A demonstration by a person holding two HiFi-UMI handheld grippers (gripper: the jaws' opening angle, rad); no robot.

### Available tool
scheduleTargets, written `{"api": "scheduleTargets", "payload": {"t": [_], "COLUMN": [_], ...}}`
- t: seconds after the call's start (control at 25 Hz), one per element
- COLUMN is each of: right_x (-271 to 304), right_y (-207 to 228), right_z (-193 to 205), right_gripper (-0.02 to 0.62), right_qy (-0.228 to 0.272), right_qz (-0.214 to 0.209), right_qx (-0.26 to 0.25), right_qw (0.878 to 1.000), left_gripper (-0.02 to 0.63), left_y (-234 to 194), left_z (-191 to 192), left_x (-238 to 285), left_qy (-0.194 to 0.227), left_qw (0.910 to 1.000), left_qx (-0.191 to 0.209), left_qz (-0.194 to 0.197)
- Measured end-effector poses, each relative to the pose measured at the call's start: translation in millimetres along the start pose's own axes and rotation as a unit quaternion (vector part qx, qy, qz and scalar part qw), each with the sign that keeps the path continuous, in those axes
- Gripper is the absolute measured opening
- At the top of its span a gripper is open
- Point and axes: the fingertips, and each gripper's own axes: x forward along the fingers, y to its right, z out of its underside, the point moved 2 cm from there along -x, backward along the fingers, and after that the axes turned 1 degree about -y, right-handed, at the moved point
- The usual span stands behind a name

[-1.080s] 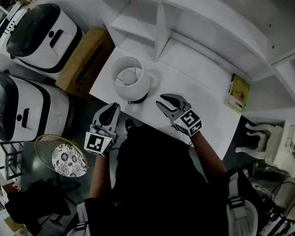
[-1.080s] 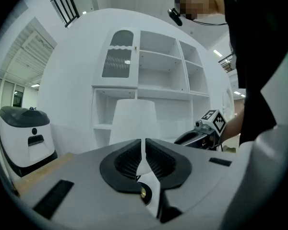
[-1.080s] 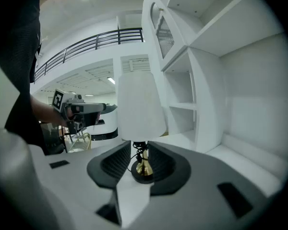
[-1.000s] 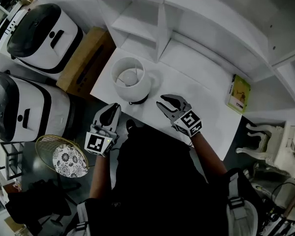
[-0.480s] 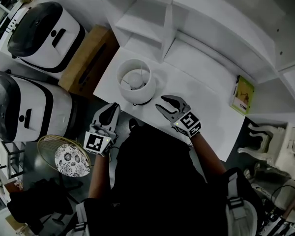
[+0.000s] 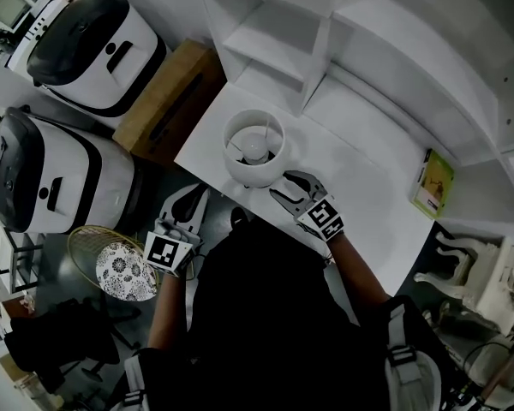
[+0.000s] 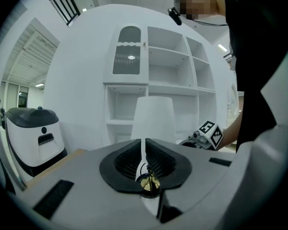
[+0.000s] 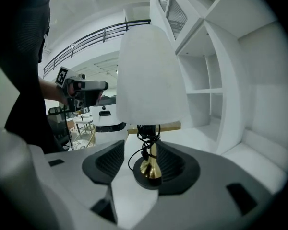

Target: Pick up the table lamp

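Table lamp [image 6: 254, 148] stands near the desk's [image 6: 360, 169] front edge, with free surface to its right. The right hand-held gripper [image 6: 281, 187] has just been opening wide, with the base [image 8: 150, 170] unpressed between its jaws. The left hand-held gripper [image 6: 195, 199] is closed. From above, the shade [image 6: 240, 168] hides the base.

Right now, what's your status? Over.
Left gripper shut, empty. Right gripper just opened, nothing gripped. Table lamp upright on desk, base at right gripper's gap. Cord bunched round stem.

No legible wording, brand or number found: the only signs are black-and-white square code markers on the cubes of the left gripper [image 6: 197, 197] at eight o'clock and the right gripper [image 6: 283, 187] near centre, while the yellow-green booklet [image 6: 434, 184] at three o'clock bears print too small to read.
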Motion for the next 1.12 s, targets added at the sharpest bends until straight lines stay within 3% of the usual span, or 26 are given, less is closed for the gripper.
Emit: {"api": "scheduleTargets", "payload": {"t": [0.44,0.72,1.12], "right_x": [53,67,81], "right_y": [12,24,24], "right_z": [5,10,7], "right_gripper": [0.202,0.202,0.229], "right_qy": [0.011,0.030,0.034], "right_qz": [-0.012,0.015,-0.004], "right_qx": [-0.002,0.003,-0.015], "right_qw": [1.000,0.999,0.999], "left_gripper": [0.037,0.037,0.037], "left_y": [-25,-36,-40], "left_z": [14,19,29], "left_x": [-23,-32,-34], "left_qy": [-0.029,-0.043,-0.055], "left_qw": [0.9989,0.9977,0.9966], "left_qx": [0.005,-0.002,-0.002], "left_qz": [-0.037,-0.053,-0.061]}}
